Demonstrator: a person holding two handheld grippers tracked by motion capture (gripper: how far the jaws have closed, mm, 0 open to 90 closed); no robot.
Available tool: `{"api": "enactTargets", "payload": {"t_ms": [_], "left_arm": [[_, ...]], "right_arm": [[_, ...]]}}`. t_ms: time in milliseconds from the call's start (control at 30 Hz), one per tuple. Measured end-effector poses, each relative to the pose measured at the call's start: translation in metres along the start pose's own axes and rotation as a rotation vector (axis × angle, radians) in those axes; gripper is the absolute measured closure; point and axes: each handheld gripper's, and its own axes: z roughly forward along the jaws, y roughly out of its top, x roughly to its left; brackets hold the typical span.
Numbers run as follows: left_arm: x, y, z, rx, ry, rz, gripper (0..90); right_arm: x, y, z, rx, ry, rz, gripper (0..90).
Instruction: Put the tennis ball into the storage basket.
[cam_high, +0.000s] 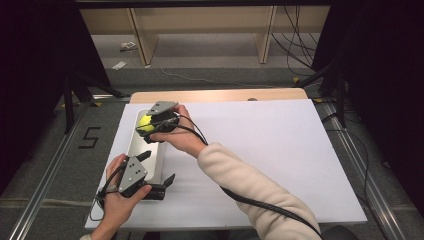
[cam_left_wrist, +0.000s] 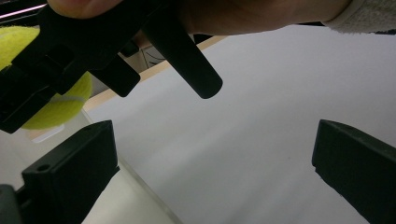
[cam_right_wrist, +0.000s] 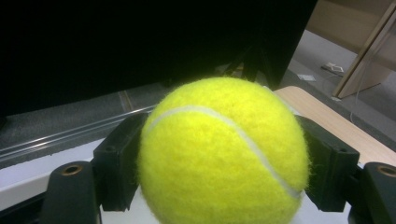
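Note:
A yellow tennis ball (cam_high: 145, 121) is held in my right gripper (cam_high: 150, 128), which is shut on it above the far end of a long pale tray (cam_high: 140, 147) at the table's left. In the right gripper view the ball (cam_right_wrist: 219, 140) sits squeezed between both black jaws of the right gripper (cam_right_wrist: 223, 172). My left gripper (cam_high: 157, 168) stands open over the tray's near end, nothing between its jaws. The left gripper view has that open left gripper (cam_left_wrist: 215, 163) below, and the ball (cam_left_wrist: 58, 108) in the other gripper at upper left.
A white sheet (cam_high: 260, 150) covers most of the table, with a wooden strip (cam_high: 220, 95) showing along its far edge. The right forearm in a cream sleeve (cam_high: 250, 185) crosses the sheet diagonally. Black cables trail from both grippers.

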Motion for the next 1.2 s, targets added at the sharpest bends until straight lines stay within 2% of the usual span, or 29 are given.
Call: {"api": "enactTargets", "payload": {"t_ms": [1200], "left_arm": [[0.000, 0.000, -0.001, 0.002, -0.002, 0.003, 0.0]], "right_arm": [[0.005, 0.005, 0.011, 0.007, 0.017, 0.005, 26.1]]}}
